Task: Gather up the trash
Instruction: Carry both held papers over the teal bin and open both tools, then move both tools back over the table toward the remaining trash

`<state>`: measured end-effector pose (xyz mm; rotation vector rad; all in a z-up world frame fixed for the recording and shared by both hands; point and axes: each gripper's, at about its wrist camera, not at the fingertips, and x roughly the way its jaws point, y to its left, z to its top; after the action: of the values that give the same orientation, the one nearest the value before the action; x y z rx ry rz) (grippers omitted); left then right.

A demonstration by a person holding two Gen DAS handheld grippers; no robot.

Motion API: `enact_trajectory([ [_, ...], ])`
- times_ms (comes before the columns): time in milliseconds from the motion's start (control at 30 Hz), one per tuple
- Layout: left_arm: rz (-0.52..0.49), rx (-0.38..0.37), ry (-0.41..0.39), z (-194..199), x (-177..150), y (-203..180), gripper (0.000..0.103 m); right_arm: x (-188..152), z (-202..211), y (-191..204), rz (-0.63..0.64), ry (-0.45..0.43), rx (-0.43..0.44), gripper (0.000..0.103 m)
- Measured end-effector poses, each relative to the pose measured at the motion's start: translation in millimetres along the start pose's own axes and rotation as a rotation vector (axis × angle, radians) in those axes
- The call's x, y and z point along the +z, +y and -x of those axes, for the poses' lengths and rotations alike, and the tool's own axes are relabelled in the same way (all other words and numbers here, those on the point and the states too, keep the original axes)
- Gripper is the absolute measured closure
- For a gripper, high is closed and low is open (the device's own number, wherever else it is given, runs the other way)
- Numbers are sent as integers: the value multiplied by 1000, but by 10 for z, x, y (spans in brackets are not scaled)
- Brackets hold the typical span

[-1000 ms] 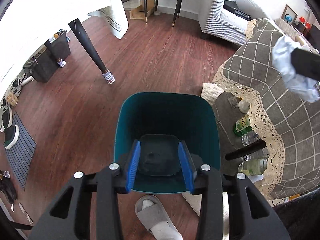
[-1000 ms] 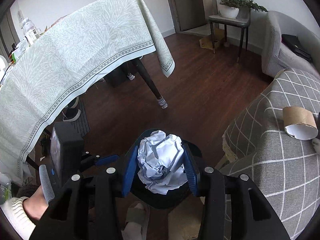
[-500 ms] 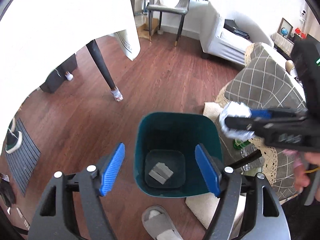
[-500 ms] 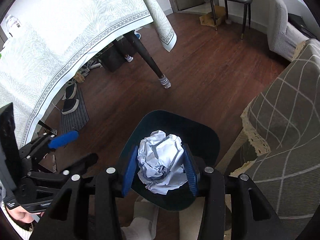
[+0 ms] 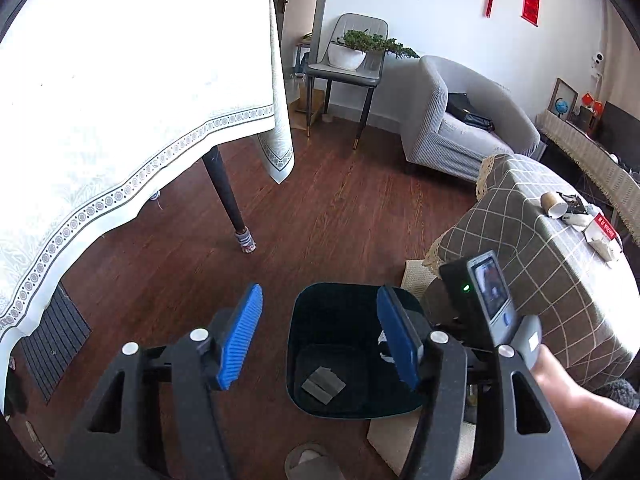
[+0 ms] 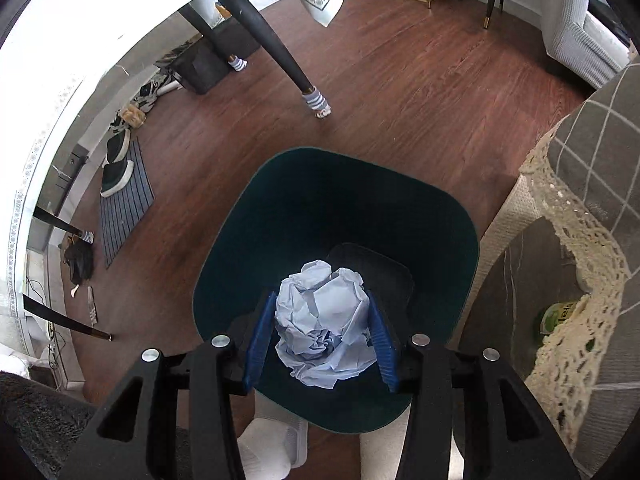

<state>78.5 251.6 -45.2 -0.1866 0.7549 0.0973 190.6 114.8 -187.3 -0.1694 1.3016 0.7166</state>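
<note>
Right gripper (image 6: 320,340) first: its ribbed blue pads (image 6: 258,340) are pressed in on both sides of a crumpled ball of pale blue paper (image 6: 324,320), all creases and sharp folds, and the jaws stand narrow around it. The ball hangs directly over the mouth of the bin (image 6: 280,208), a dark teal plastic tub with rounded corners and smooth walls, so the paper is above the opening and not yet inside. Over to the left gripper (image 5: 318,338), and its jaws gape wide with nothing between them, blue pads (image 5: 240,336) well apart, framing the same bin (image 5: 344,300) from above. Down on the bin's dark floor lies a small flat grey scrap (image 5: 323,384), folded and angular. Compared with half a second ago, the left view has tipped upward, showing more of the room, and the right gripper's body with its little screen (image 5: 490,292) has come in close beside the bin's right edge, where earlier it was reaching in from the side with the paper. The right view has dropped closer over the bin too. Around it all: glossy reddish wood floor (image 6: 400,80), a black tapered table leg (image 6: 272,44) in a striped sock, a pale patterned tablecloth (image 5: 120,100), and a grey checked cover with lace trim (image 6: 576,264) just right of the bin.
</note>
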Motion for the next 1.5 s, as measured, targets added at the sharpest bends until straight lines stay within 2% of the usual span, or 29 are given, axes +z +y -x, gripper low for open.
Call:
enact_trajectory([
  [100,3,-12,-25,86,66,-28,46,-36,-126,-8,17,32,-22,55],
  [167,0,-22,-45,147,119,-68,48,-50,-200,-12,29,49,-33,50],
  [233,-7,-19,-66,227,132,-114,49,-70,-255,-19,37,57,-30,39],
  [367,2,-37,-100,324,183,-161,51,-127,-293,-4,78,61,-47,34],
  [400,6,-43,-107,347,204,-174,51,-138,-287,9,94,61,-51,29],
  [600,-1,-38,-152,477,285,-287,48,-155,-141,21,144,27,-57,27],
  [733,-11,-44,-177,547,336,-356,46,-168,84,42,162,-18,-45,27],
  [867,-14,-32,-228,647,402,-416,37,-167,356,80,175,-72,-27,30],
  [1000,-31,-26,-279,764,476,-487,31,-146,697,157,204,-144,-7,36],
  [1200,-46,-40,-328,860,526,-605,24,-190,1261,243,243,-262,7,38],
  [1400,-56,-50,-345,865,553,-748,22,-255,1747,166,250,-369,1,38],
  [1500,-39,-85,-337,833,579,-817,21,-280,1962,78,240,-413,-8,38],
])
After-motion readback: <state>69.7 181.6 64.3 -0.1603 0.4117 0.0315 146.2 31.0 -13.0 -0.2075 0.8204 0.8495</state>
